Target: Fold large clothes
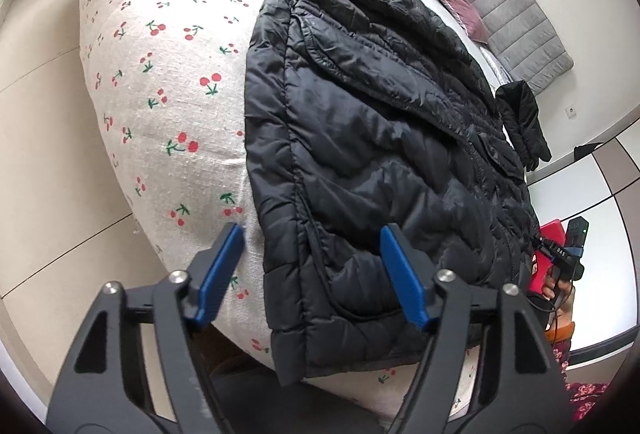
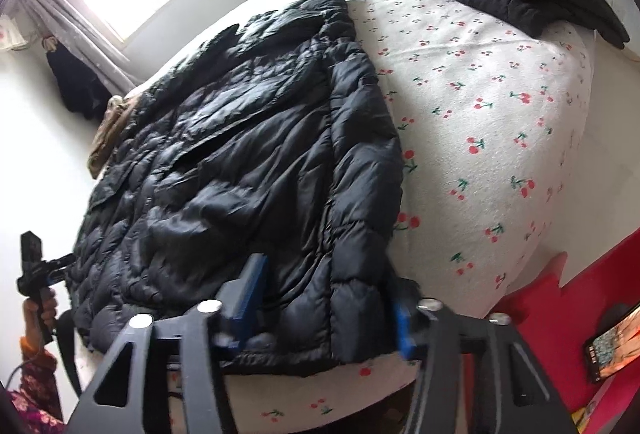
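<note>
Cherry-print bedding [image 1: 168, 81] covers the bed in the left wrist view, with a black puffer jacket [image 1: 380, 137] spread flat across the centre and right of the frame; the left tool [image 1: 312, 238] hovers released at lower centre, its blue fingers straddling the jacket's near hem corner. From the right wrist view, the jacket [image 2: 240, 173] fills centre-left, and the right tool [image 2: 326, 298], blurred, stands parted around the hem at the bottom. Light, puffy and slippery, it probably wants firm hold at hem corners.
</note>
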`<action>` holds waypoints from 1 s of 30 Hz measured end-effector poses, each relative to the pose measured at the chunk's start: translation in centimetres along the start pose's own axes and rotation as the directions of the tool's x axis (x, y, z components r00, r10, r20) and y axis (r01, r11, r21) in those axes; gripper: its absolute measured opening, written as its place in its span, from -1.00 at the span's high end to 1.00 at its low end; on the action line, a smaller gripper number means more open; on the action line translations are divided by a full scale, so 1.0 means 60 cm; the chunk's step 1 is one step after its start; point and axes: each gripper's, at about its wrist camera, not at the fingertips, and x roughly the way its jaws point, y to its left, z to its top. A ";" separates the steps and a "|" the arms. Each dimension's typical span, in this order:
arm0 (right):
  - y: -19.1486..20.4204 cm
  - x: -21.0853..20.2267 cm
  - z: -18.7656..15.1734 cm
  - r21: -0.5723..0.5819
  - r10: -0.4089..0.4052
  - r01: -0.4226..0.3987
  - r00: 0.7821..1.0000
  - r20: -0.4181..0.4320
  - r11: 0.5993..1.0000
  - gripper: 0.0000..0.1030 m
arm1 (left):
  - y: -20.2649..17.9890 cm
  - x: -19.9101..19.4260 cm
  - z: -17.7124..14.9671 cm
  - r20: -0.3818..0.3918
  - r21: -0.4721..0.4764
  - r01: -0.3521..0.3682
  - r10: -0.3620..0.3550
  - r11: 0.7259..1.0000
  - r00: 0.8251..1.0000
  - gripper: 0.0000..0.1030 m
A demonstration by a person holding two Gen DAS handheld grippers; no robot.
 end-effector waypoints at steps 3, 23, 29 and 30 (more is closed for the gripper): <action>0.002 0.003 -0.003 0.004 0.002 -0.002 1.000 0.003 1.000 0.26 | -0.003 -0.001 0.000 0.007 0.009 0.007 -0.008 1.000 1.000 -0.20; 0.059 -0.131 0.019 0.020 0.225 -0.234 0.954 0.198 0.972 0.82 | -0.049 -0.115 0.002 0.172 0.040 0.305 -0.307 0.951 0.936 0.82; 0.116 -0.217 0.024 -0.067 0.264 -0.256 0.920 0.291 0.964 0.83 | -0.080 -0.202 0.003 0.264 0.122 0.352 -0.372 0.928 0.890 0.82; 0.122 -0.230 0.026 -0.077 0.269 -0.258 0.913 0.306 0.963 0.83 | -0.083 -0.213 0.003 0.276 0.128 0.361 -0.383 0.924 0.882 0.82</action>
